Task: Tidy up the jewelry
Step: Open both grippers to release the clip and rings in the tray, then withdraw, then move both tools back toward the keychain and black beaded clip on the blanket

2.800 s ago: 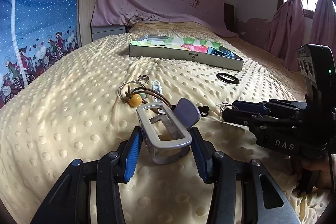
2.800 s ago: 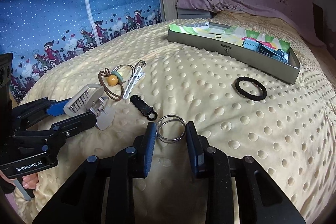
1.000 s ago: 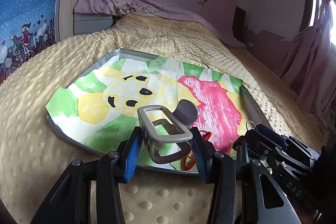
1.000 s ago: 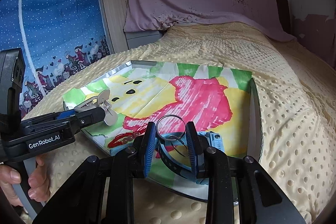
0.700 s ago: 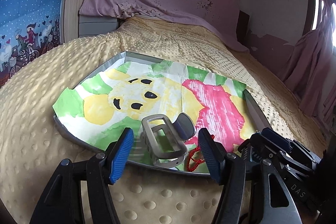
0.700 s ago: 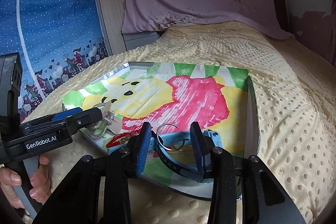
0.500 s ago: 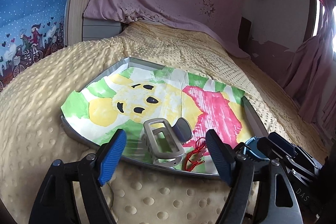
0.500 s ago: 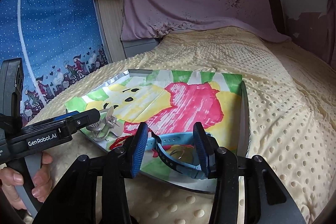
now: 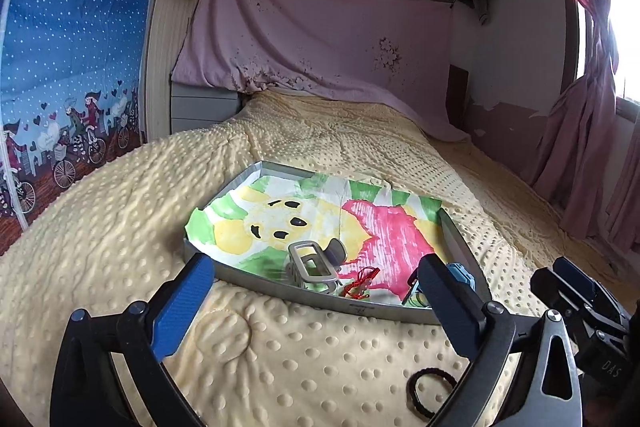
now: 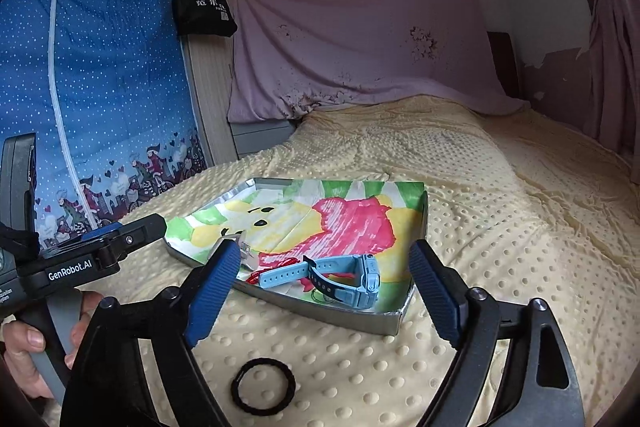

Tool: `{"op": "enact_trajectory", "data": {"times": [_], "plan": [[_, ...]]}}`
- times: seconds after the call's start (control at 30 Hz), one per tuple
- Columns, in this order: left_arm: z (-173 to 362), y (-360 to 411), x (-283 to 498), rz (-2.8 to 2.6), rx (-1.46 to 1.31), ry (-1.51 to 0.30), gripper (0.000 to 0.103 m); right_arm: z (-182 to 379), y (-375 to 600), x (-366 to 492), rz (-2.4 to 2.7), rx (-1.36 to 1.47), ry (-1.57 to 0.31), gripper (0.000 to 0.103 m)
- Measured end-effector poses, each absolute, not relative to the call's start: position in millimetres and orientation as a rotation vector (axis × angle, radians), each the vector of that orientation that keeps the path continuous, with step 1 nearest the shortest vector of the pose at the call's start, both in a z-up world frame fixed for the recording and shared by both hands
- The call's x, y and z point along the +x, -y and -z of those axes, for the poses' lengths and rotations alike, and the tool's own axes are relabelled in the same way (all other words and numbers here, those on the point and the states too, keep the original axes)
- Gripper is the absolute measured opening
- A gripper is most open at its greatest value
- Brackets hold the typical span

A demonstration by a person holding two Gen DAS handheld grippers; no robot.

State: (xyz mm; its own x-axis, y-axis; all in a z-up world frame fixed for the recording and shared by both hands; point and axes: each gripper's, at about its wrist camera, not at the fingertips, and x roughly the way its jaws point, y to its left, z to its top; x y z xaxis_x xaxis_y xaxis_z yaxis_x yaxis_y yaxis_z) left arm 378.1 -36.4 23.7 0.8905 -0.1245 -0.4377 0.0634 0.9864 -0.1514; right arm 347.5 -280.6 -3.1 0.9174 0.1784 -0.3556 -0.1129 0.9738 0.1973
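Both tongs are found spread wide apart and empty. The left gripper [image 9: 316, 297] is seen at the bottom of the left wrist view, its blue pads [image 9: 182, 301] flanking the near edge of the tray [image 9: 280, 287]. The right gripper [image 10: 326, 291] is seen at the bottom of the right wrist view, likewise held just short of the tray [image 10: 348, 319].

The tray is observed at frame centre in both views, resting on a dimpled yellow blanket [image 9: 300, 359] and lined with a painted sheet in yellow, pink and green [image 9: 320, 219].

Inside the tray, along its near edge, the following are noted:
- a grey hair claw clip [image 9: 314, 265], at centre of the left wrist view;
- a red cord bracelet [image 9: 360, 283], just right of the clip;
- a light blue watch [image 10: 332, 277], in the near right part of the tray, at centre of the right wrist view;
- a thin ring beneath the watch, largely hidden; it cannot be told whether it is metal.

A black hair tie [image 10: 263, 385] is recorded outside the tray, on the blanket, at lower centre of the right wrist view.

A bare hand [image 10: 28, 343] is seen at lower left, grasping the left gripper's handle.
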Motion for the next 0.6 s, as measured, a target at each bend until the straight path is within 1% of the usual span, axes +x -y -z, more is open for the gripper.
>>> {"op": "enact_trajectory", "data": {"times": [0.07,0.27,0.37,0.6], "plan": [[-27.9,31.0,363.9,0.092,-0.128,-0.447,0.103,-3.1,283.5,332.5,-0.148,0.185,-0.362,0.090],[-32.2,12.7,323.0,0.073,-0.118,-0.418,0.103,-14.6,275.4,293.2,-0.149,0.166,-0.323,0.091],[-31.7,4.6,303.3,0.059,-0.099,-0.407,0.103,-17.1,270.9,275.5,-0.157,0.176,-0.310,0.096],[-28.4,-18.7,269.9,0.035,-0.089,-0.408,0.103,-14.3,248.7,245.0,-0.184,0.150,-0.314,0.096]]}}
